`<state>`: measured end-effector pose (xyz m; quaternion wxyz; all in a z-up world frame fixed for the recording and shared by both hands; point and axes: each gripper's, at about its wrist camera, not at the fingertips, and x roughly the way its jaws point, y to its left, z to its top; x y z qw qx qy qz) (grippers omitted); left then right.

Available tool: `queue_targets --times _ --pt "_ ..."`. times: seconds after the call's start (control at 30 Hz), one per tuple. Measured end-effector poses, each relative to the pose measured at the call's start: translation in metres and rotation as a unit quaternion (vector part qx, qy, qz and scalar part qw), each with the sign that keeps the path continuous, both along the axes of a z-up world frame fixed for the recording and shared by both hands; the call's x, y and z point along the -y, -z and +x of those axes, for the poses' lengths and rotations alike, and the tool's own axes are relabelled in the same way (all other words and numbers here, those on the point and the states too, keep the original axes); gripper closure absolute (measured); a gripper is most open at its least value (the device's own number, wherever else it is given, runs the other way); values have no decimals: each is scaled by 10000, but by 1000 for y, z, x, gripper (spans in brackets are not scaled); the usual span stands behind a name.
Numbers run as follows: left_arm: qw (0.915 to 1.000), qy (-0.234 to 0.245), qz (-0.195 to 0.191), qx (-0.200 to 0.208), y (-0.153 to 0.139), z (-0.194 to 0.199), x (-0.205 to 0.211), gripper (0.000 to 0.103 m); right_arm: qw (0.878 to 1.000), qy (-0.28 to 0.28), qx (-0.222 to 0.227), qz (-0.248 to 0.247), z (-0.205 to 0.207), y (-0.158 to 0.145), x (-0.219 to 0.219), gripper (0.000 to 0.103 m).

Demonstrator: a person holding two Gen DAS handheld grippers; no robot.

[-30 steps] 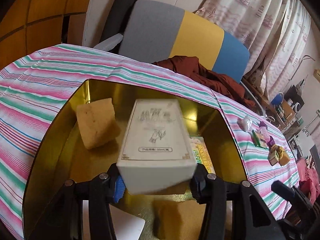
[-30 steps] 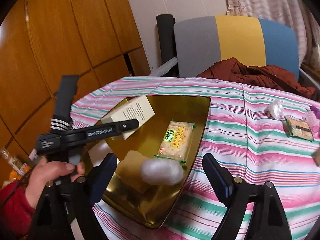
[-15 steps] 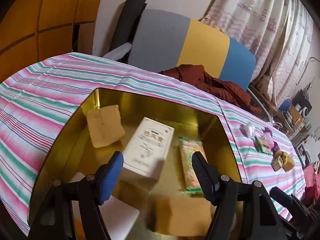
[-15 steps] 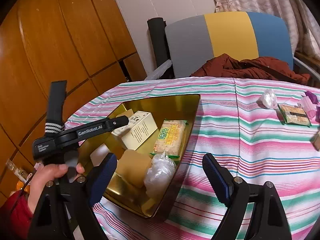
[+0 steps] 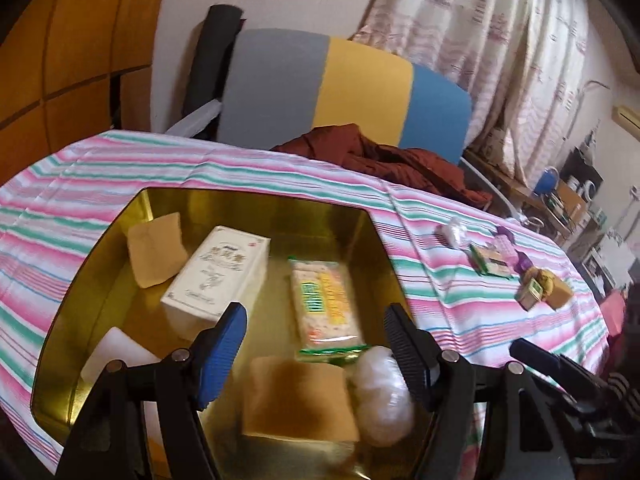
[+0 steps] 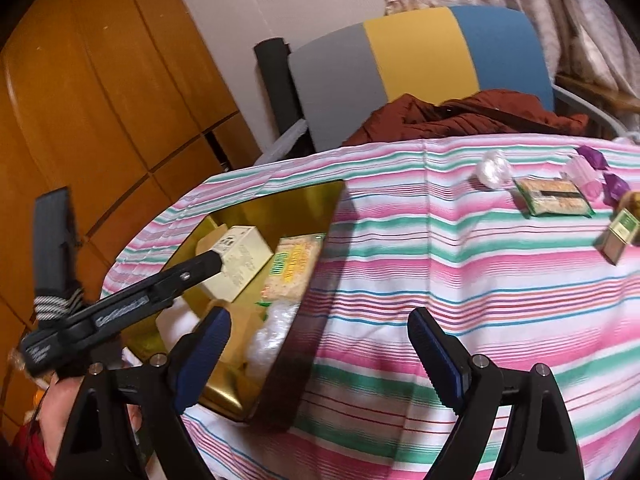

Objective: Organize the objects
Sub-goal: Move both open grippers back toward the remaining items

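Note:
A gold tray [image 5: 256, 204] on the striped tablecloth holds a cream box [image 5: 216, 268], a cracker packet [image 5: 324, 300], two brown pads [image 5: 156, 248] [image 5: 300, 400], a white block [image 5: 116, 352] and a clear plastic bundle [image 5: 384, 392]. My left gripper [image 5: 316, 320] hangs open over the tray's near half with nothing between its fingers. My right gripper [image 6: 320, 320] hovers over the cloth just right of the tray [image 6: 280, 208]; its jaws are opening and hold nothing. The box [image 6: 240, 256] and packet [image 6: 292, 264] also show in the right wrist view.
Loose on the cloth at the right lie a clear wrapped piece [image 6: 494, 168], a green packet [image 6: 552, 196], pink and purple sweets [image 6: 588, 172] and a small box [image 6: 620, 236]. A chair [image 5: 328, 84] with a rust-red garment [image 5: 384, 156] stands behind the table. A hand [image 6: 68, 404] shows at bottom left.
The left gripper let go of the cream box, which now lies in the tray, and drew back. The plastic bundle dropped into the tray, and the right gripper swung right over the cloth.

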<state>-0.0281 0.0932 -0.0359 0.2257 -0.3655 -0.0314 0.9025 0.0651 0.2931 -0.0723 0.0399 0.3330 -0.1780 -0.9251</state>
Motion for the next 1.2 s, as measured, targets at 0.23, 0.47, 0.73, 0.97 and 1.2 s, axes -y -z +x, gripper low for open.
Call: queue_targets --times 0.23,0.47,0.73,0.97,1.2 --pt "9979 622 -18 -158 -8 22 -32 30 9993 375 75 -4 7 4 -32 12" --pt "9931 1161 -127 -103 -6 43 -70 30 9969 760 203 15 17 12 -68 12" --pt "9868 1608 -210 19 1 61 -103 30 9899 1343 446 -37 32 26 -122 12" --pt "9801 1956 -334 119 7 75 -128 30 9821 1812 500 155 46 31 -167 12" --pt "9738 2217 -443 232 15 86 -147 30 9626 2594 564 550 65 25 -248 12"
